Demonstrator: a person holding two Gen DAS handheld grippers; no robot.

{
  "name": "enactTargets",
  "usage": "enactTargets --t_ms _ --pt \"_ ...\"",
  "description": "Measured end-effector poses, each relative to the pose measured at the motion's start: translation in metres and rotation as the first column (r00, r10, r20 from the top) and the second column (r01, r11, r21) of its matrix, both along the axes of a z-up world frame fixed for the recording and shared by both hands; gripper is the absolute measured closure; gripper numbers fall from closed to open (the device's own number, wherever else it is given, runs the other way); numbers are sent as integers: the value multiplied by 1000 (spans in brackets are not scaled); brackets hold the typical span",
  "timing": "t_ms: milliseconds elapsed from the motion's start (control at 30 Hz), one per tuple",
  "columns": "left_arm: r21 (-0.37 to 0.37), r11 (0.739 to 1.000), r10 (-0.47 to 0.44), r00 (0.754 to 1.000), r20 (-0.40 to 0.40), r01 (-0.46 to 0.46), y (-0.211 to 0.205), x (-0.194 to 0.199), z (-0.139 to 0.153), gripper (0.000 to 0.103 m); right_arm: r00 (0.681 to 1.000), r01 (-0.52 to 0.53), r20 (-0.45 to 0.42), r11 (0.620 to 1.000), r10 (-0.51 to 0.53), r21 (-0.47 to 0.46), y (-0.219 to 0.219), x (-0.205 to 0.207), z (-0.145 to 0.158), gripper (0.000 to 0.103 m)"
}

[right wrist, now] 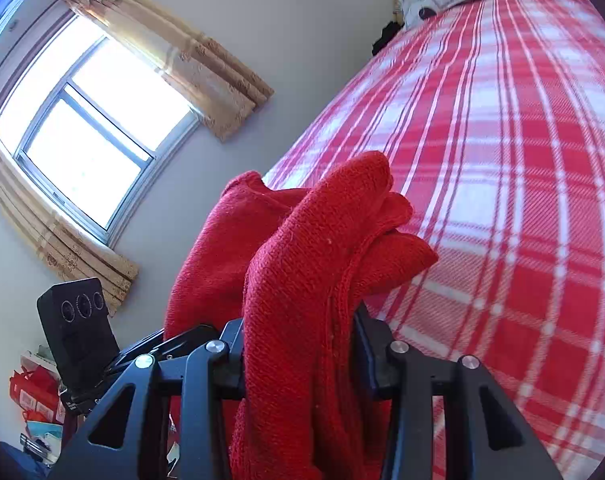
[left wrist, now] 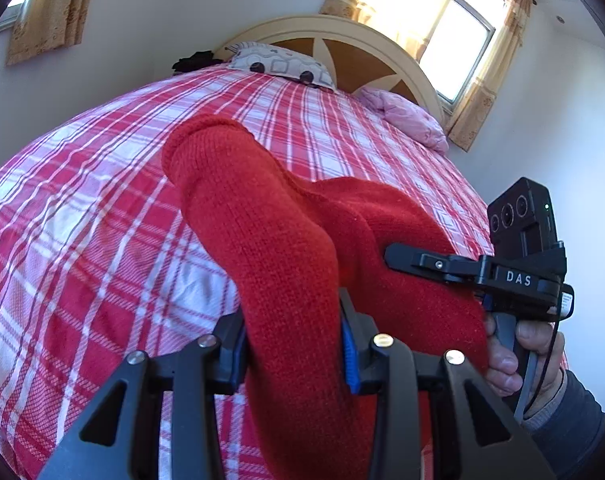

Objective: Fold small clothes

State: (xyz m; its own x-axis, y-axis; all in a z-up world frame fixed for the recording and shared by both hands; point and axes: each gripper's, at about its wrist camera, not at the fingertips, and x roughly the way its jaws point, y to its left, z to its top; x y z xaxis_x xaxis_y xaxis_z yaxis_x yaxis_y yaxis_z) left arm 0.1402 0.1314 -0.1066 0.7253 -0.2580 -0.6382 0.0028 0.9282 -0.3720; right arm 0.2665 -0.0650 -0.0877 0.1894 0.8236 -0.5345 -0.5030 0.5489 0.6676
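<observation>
A red knitted garment [left wrist: 262, 220] is held up above a bed with a red and white checked cover [left wrist: 82, 208]. My left gripper [left wrist: 292, 344] is shut on a thick fold of it that stands up between the jaws. My right gripper [right wrist: 298, 356] is shut on another bunched fold of the same garment [right wrist: 322, 248]. In the left wrist view the right gripper [left wrist: 422, 260] shows at the right, held by a hand, its fingers clamped on the knit. In the right wrist view the left gripper's camera housing [right wrist: 76, 332] shows at the lower left.
A patterned pillow [left wrist: 280, 62] and a pink quilt [left wrist: 406, 120] lie at the headboard [left wrist: 342, 36]. Curtained windows [right wrist: 90, 128] are on the walls. Red bags and clutter [right wrist: 34, 396] sit on the floor beside the bed.
</observation>
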Motion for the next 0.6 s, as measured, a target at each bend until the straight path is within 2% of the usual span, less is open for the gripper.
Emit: enactTargets --t_ms 200,600 --pt "-22 1000 21 999 -32 -21 13 -1 -17 65 999 -21 -27 999 20 -26 19 0 -17 62" --pt "-48 998 29 998 -47 -31 23 -10 -38 64 998 -16 -61 997 11 -78 24 9 -37 61"
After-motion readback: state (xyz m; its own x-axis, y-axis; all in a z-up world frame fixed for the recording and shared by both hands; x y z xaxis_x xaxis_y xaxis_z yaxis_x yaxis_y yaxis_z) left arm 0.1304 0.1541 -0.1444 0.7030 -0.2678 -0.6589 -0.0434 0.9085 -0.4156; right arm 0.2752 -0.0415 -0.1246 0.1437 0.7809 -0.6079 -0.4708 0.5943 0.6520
